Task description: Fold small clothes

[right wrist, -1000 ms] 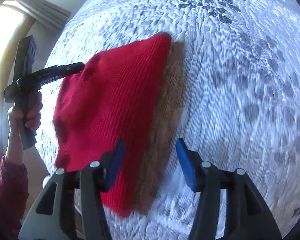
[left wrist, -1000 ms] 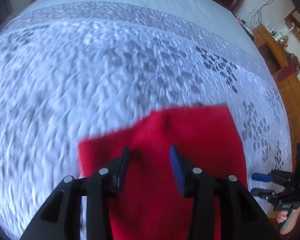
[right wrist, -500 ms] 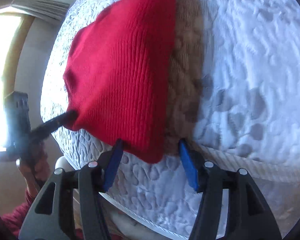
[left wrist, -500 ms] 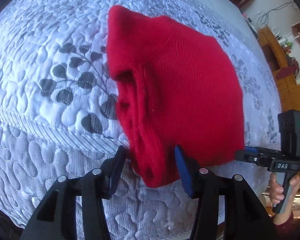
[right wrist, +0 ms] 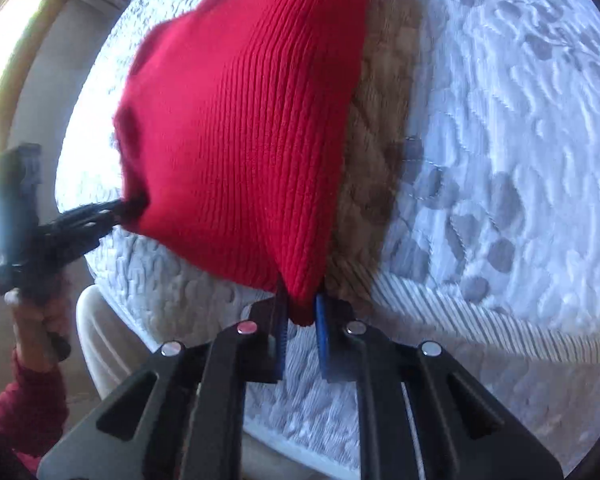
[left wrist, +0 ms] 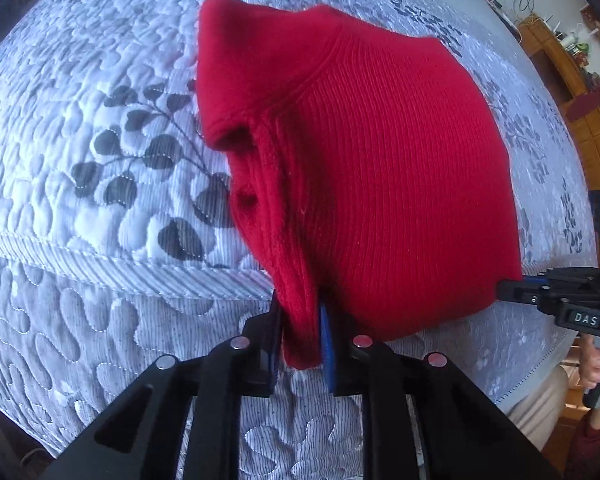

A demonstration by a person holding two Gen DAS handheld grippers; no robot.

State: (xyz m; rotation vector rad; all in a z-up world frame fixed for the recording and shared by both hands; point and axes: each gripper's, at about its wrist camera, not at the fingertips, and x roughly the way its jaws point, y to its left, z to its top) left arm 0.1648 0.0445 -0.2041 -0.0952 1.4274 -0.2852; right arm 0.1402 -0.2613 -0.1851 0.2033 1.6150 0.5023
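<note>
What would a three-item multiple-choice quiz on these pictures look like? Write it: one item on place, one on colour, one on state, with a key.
1. Where does the knitted garment lie?
A. on the quilted bedspread
B. on a wooden floor
C. in a basket

2. What colour is the garment?
A. blue
B. red
C. green

3. What is between the fingers of the left hand-held gripper?
A. nothing
B. a pillow
C. a near corner of the garment

Key: A, the leaf-patterned bedspread lies under it; B, it is red in both views; C, the jaws are closing with the red corner between them, as at the right hand-held gripper.
</note>
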